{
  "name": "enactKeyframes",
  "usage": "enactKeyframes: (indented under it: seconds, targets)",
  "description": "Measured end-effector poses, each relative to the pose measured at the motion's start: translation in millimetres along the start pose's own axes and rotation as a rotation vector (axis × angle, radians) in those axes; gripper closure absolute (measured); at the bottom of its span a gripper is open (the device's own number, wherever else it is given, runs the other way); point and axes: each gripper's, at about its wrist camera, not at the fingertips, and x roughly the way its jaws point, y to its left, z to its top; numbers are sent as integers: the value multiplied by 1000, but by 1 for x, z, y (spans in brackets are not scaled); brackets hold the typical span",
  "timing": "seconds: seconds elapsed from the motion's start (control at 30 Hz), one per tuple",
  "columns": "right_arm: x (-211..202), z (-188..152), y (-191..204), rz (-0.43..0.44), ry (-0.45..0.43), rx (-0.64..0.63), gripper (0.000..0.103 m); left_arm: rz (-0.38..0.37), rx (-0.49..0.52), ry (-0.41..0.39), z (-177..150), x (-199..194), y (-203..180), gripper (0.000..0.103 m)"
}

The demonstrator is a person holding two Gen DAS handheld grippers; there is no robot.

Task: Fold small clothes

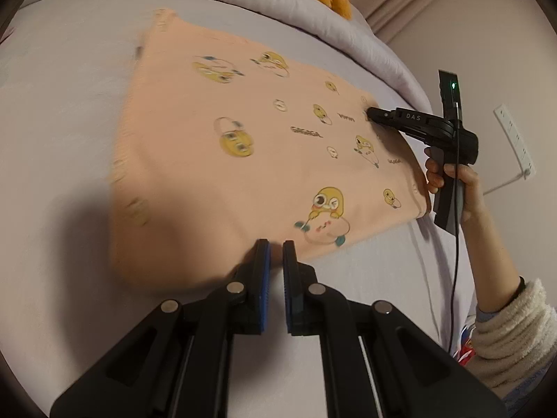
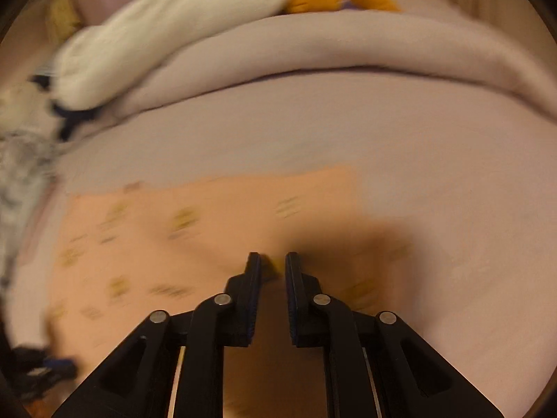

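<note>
Where the pale lilac bed sheet (image 1: 62, 111) lies flat, one peach-pink printed cotton garment (image 1: 222, 146), patterned with yellow cartoon chicks and small lettering, is spread near the sheet's middle, short of the rolled duvet.

Handling, by judgement: light, soft and limp; it should sag from any single hold and drag on the sheet. Best taken at hems or corners, both grippers lifting together so the fold falls square. The near hem seems the likeliest hold.

Left gripper (image 1: 275, 249): black, with blue-padded fingers (image 1: 264, 271), tips at the garment's near edge. Jaws stand narrowly apart; whether cloth sits between them I cannot tell.

Right gripper (image 1: 369, 114): black, its tips pressed on the garment's right part, near that edge. Its own view is blurred; a fold of peach cloth with a yellow patch appears nipped between the tips, so it is judged clenched on the garment.

Surroundings:
- lilac rolled duvet (image 2: 313, 48), along the sheet's far edge;
- white-and-orange plush toy (image 2: 216, 3), atop the duvet;
- patterned grey-white fabric (image 2: 21, 170), at the left edge, too blurred to identify.

Nothing lies on the garment save the right gripper; the duvet limits room for pushing cloth away.
</note>
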Motion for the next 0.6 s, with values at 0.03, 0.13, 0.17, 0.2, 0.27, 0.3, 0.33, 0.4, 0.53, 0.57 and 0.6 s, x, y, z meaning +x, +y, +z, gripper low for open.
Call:
enactKeyframes:
  seconds: [0.03, 0.13, 0.17, 0.2, 0.27, 0.3, 0.33, 0.4, 0.53, 0.57, 0.6]
  targets:
    - [-4, 2, -4, -23, -10, 15, 94, -2, -12, -11, -3, -7, 4, 96]
    - [-26, -4, 1, -60, -71, -14, 93, 10, -34, -57, -7, -24, 7, 89]
    - [-34, -9, 5, -36, -85, -30, 92, 8, -44, -75, -9, -30, 8, 87]
    - [-44, -15, 9, 15, -93, -43, 91, 6, -56, -96, -9, -38, 12, 81]
    - [-57, -27, 19, 115, -94, -66, 85, 24, -87, -141, -5, -50, 18, 75]
    - [-61, -34, 22, 143, -91, -77, 77, 27, -102, -153, -3, -53, 20, 73]
    - [-66, -46, 28, 181, -83, -97, 72, 27, -122, -165, -1, -55, 24, 73]
    - [-66, -61, 33, 212, -58, -130, 71, 34, -154, -179, 4, -55, 30, 73]
    - [-59, -86, 45, 212, 6, -192, 71, 26, -228, -200, 11, -47, 43, 70]
    - [-59, -91, 46, 210, 17, -206, 71, 23, -240, -200, 13, -43, 43, 67]
    - [-56, -94, 51, 203, 33, -221, 71, 24, -250, -198, 15, -39, 45, 61]
